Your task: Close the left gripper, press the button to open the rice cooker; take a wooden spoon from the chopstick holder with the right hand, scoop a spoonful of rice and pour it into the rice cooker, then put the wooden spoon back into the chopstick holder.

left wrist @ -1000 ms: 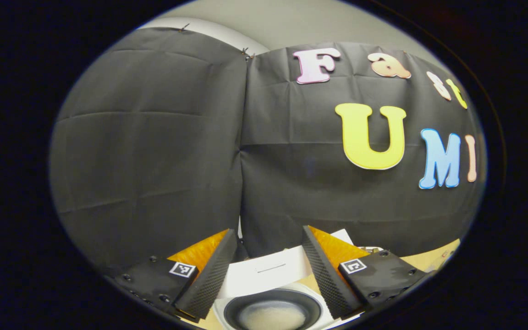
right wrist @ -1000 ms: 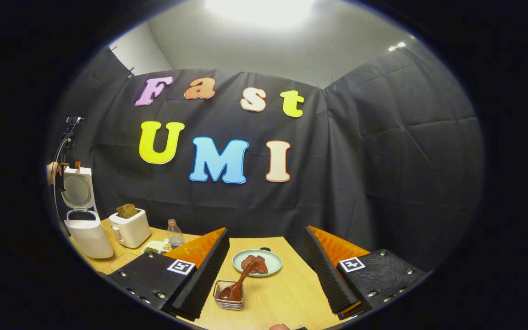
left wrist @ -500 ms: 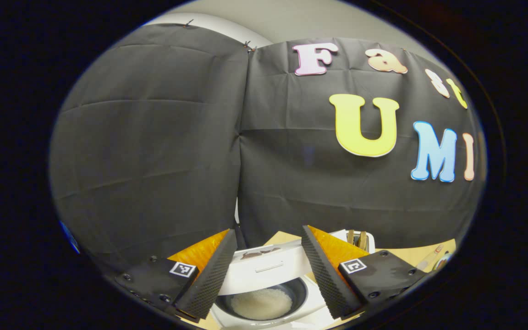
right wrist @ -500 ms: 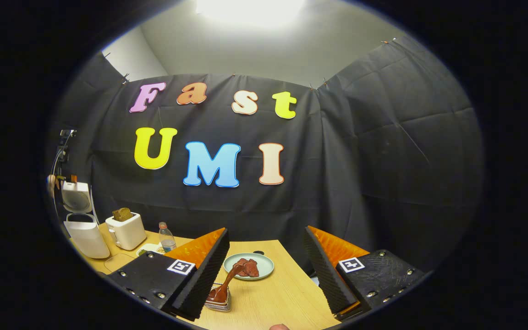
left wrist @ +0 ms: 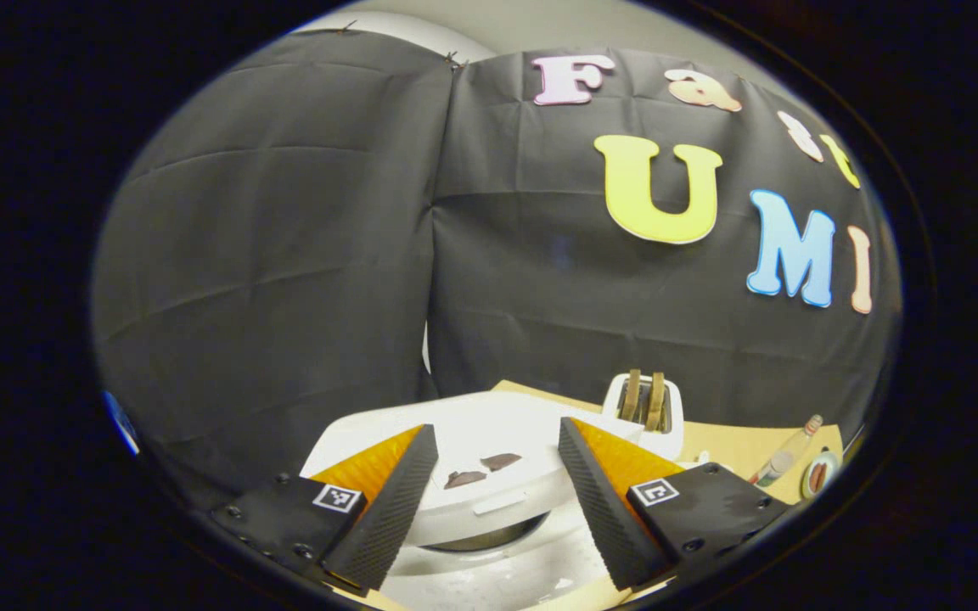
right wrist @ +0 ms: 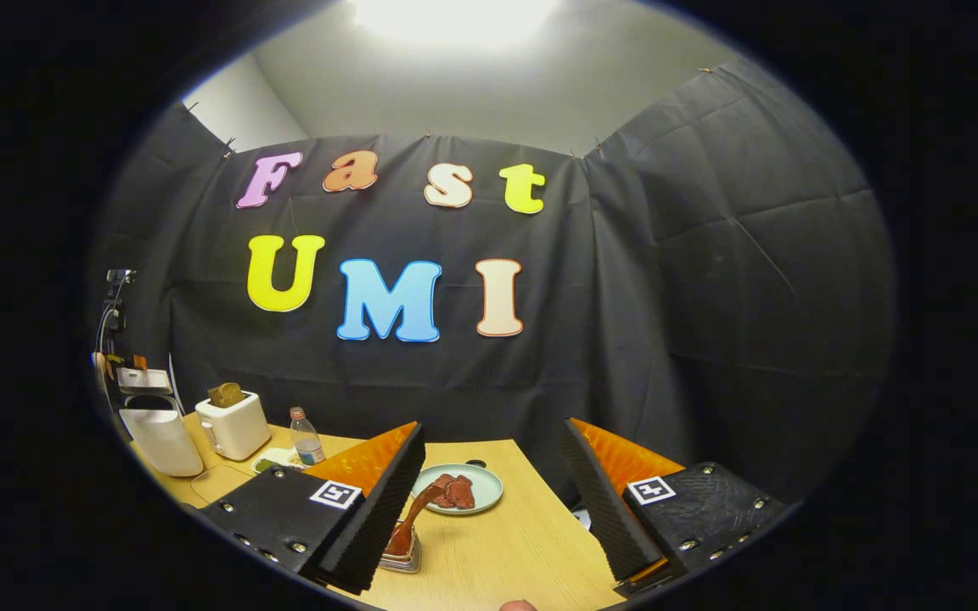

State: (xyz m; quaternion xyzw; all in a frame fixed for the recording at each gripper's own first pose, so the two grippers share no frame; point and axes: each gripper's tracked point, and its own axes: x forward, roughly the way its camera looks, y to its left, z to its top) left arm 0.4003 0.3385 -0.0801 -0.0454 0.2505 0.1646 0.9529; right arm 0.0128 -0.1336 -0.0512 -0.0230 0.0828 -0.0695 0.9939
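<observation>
Over the cooker (left wrist: 489, 475) our left gripper (left wrist: 497, 509) gapes; right gripper (right wrist: 493, 518) gapes by the spoon (right wrist: 411, 519); lid marks seem illegible.

Wooden table (right wrist: 531, 543) — rice cooker (right wrist: 162, 428), toaster (right wrist: 234, 423), bottle (right wrist: 306, 436), plate (right wrist: 476, 488), chopstick holder (right wrist: 401, 560).

Left tool (left wrist: 497, 501) open, 2 fingers spread at 7 and 5 o'clock, gripping nothing. Right tool (right wrist: 493, 501) open too, fingers (right wrist: 383, 509) wide apart, empty, level forward.
</observation>
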